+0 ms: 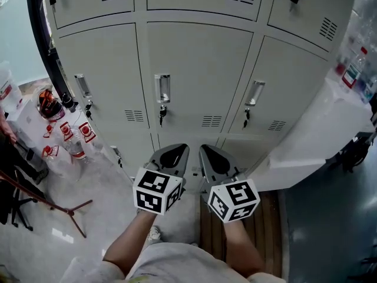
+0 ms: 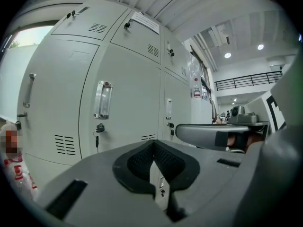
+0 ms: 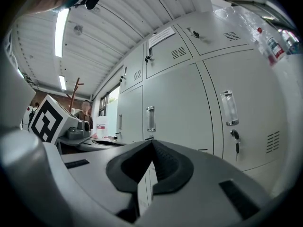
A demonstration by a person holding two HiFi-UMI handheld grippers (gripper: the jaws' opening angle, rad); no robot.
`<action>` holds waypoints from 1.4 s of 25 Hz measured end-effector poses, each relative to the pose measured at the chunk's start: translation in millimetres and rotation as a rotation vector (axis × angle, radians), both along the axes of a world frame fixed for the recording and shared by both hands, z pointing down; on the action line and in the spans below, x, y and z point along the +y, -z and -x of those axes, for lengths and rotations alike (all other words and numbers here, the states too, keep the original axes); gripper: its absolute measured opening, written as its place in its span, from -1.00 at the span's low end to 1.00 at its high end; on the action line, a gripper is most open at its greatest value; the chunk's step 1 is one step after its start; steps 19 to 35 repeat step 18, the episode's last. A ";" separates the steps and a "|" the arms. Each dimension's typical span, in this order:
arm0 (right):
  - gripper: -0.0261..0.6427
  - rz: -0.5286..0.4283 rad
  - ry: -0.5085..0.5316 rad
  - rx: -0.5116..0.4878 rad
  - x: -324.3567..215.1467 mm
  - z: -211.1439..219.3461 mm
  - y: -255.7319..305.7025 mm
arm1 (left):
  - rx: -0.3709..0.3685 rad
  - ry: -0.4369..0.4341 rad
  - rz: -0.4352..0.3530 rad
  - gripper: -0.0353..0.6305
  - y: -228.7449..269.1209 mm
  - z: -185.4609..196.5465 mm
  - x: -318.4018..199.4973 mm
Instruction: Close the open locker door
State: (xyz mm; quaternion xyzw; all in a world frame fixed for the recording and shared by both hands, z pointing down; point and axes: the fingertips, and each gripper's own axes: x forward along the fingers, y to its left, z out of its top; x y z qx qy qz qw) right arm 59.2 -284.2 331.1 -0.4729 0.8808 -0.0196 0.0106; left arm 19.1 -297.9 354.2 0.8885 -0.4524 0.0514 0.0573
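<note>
A bank of grey lockers (image 1: 200, 58) fills the head view, and every door I see lies flush with its frame. The middle door (image 1: 194, 75) has a clear handle (image 1: 162, 89) with a key (image 1: 161, 115) hanging under it. My left gripper (image 1: 177, 148) and right gripper (image 1: 205, 150) sit side by side low in front of that door, apart from it, both shut with nothing between the jaws. In the left gripper view the left gripper (image 2: 152, 144) points at the same handle (image 2: 102, 100). The right gripper (image 3: 152, 142) faces the doors too.
Plastic bottles with red labels (image 1: 70, 135) stand at the left beside a dark pole (image 1: 44, 46) and a tripod's legs (image 1: 70, 212). A white block (image 1: 318, 134) juts out at the right. A wooden board (image 1: 268, 229) lies underfoot. A person (image 3: 85, 110) stands far behind.
</note>
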 end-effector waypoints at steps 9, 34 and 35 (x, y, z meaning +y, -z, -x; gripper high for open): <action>-0.91 -0.002 -0.016 0.002 2.1 -6.3 -0.5 | -0.017 -0.009 -0.012 -0.88 0.6 -6.8 4.5; -0.91 0.005 -0.032 -0.003 -1.6 -4.0 -4.2 | -0.019 -0.023 -0.013 -0.88 0.1 -3.3 0.3; -0.91 0.005 -0.032 -0.003 -1.6 -4.0 -4.2 | -0.019 -0.023 -0.013 -0.88 0.1 -3.3 0.3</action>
